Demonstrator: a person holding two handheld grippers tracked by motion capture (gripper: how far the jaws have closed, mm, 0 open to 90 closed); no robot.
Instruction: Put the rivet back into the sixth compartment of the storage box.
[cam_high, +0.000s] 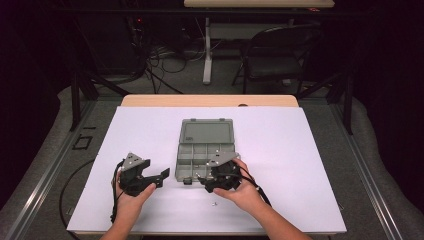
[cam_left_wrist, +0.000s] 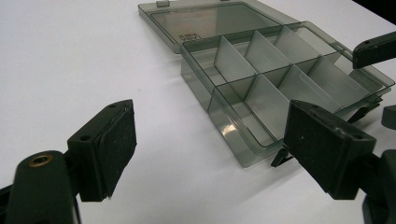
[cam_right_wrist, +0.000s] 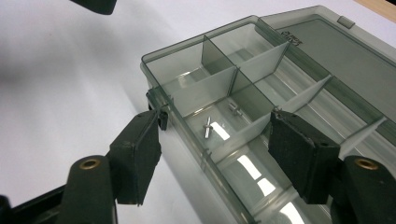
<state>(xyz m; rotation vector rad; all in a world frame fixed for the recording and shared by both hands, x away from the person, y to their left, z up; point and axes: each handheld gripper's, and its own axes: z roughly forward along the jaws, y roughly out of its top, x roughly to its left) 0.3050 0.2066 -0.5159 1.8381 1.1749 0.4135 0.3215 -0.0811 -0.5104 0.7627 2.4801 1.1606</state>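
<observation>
On the white table sheet (cam_high: 280, 150) I've got the grey compartment box (cam_high: 206, 152) sitting mid-table, lid (cam_high: 206, 131) flipped fully open and lying flat on the far side. Box is smoky see-thru plastic w/ dividers.

Right gripper (cam_high: 212, 181) is at the box's near right corner, held in my right hand (cam_high: 245, 192). Its jaws stand wide apart, pads not pressing on anything. From the right gripper view, I'm looking along the jaws, which straddle the near wall of the box (cam_right_wrist: 243, 116); two small metal screws (cam_right_wrist: 208, 127) lie loose in a compartment just beyond that wall, betw. the two pads in the pic but not gripped.

Left gripper (cam_high: 159, 178) is left of the box, just beside it, not touching; jaws wide open too, nothing betw. them. Left hand (cam_high: 129, 200) holds it low over the sheet. In the left gripper view the box (cam_left_wrist: 280, 79) sits ahead and to the right.

One more small screw (cam_high: 214, 204) lies on the sheet near my right hand, well clear of the box.
</observation>
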